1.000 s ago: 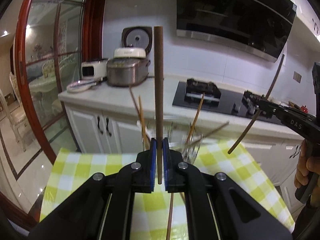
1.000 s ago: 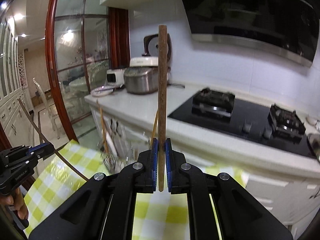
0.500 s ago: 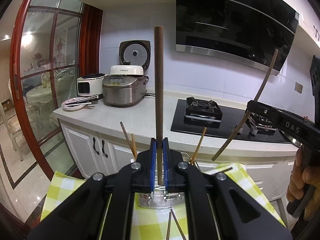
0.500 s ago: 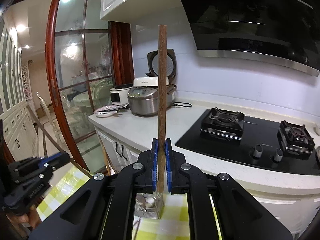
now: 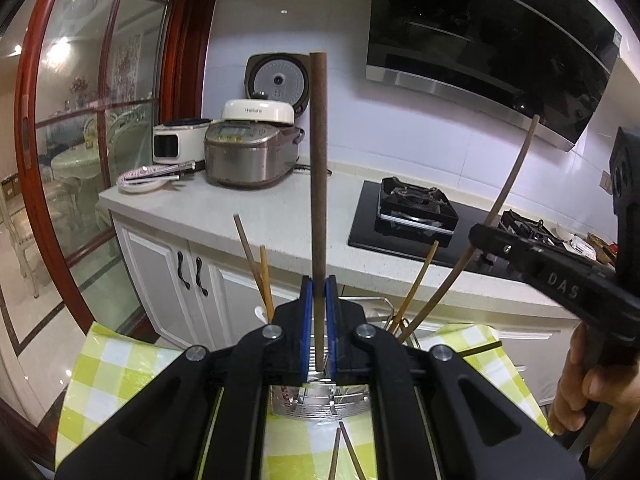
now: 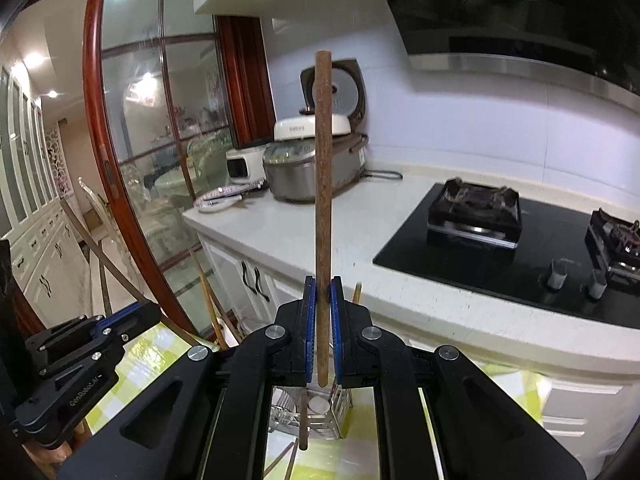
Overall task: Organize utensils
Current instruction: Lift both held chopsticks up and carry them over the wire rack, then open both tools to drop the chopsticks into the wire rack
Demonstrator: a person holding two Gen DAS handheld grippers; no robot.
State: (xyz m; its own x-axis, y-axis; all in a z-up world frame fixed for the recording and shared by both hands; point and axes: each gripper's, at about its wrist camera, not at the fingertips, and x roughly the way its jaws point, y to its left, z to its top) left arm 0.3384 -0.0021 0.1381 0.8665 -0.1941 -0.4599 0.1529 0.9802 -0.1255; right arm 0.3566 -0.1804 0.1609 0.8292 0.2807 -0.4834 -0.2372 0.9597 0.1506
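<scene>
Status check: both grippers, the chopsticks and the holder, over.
Left gripper shut on a brown chopstick; right gripper shut on another. Metal utensil holder below, chopsticks already inside. Nothing blocking.

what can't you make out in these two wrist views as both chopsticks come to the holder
- Left wrist view: the metal utensil holder is mostly hidden behind the left gripper; its compartments can't be counted.
- Right wrist view: the right gripper blocks the holder's rim, so the gap below the chopstick is unreadable.
- Loose chopsticks on the tablecloth are cut off by the bottom edge.
</scene>
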